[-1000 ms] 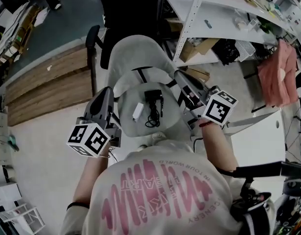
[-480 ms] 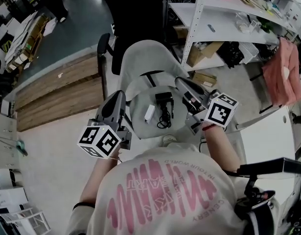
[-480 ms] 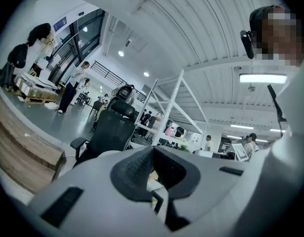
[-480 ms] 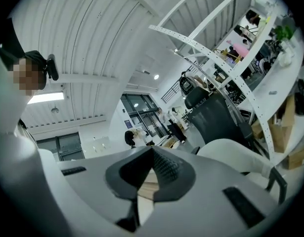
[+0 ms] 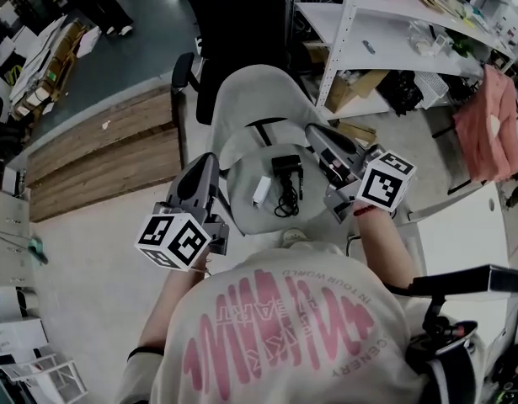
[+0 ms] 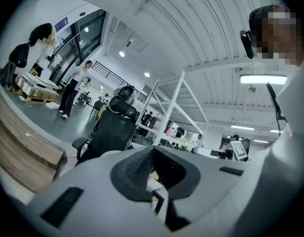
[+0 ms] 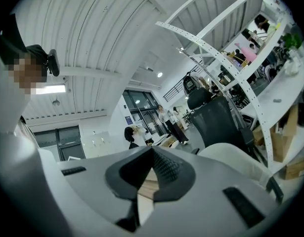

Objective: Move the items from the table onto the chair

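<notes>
Flanking the chair (image 5: 250,91), left gripper (image 5: 206,162) and right gripper (image 5: 314,133) both closed, empty; charger (image 5: 285,168) on seat. Likely next: turn right to table (image 5: 461,234), open jaws early.

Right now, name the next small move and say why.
Probably turn toward the white table for anything left: the left gripper and right gripper are shut and empty beside the chair, and the white block and black charger lie on its seat.
</notes>
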The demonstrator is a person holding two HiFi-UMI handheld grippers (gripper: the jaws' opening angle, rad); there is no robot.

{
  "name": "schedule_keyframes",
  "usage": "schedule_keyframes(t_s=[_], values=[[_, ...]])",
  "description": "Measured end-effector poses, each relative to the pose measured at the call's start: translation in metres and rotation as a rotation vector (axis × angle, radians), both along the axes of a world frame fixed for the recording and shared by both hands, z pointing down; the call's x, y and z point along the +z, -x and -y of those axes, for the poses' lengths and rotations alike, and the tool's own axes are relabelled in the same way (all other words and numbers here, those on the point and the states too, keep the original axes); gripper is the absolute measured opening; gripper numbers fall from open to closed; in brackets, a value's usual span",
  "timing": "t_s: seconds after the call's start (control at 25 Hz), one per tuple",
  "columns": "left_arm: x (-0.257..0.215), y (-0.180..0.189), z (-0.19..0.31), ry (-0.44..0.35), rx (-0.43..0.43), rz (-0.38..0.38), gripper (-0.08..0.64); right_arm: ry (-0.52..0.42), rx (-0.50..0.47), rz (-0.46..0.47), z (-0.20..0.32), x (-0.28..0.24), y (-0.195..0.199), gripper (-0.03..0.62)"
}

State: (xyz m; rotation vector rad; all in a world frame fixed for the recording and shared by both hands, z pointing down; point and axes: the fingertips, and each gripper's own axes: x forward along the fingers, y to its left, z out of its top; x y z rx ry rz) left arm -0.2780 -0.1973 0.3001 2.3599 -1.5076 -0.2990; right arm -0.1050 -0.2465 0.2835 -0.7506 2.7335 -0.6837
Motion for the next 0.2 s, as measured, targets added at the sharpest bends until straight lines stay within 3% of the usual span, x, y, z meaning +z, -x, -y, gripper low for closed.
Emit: schedule_keyframes(t_s=[0.2], values=[[-0.0001,0.0003,0.0048,-0.007,0.003,0.000,0.009,0.003,-0.008,-0.003,0.0031,0.0026,0.0031,0.014]])
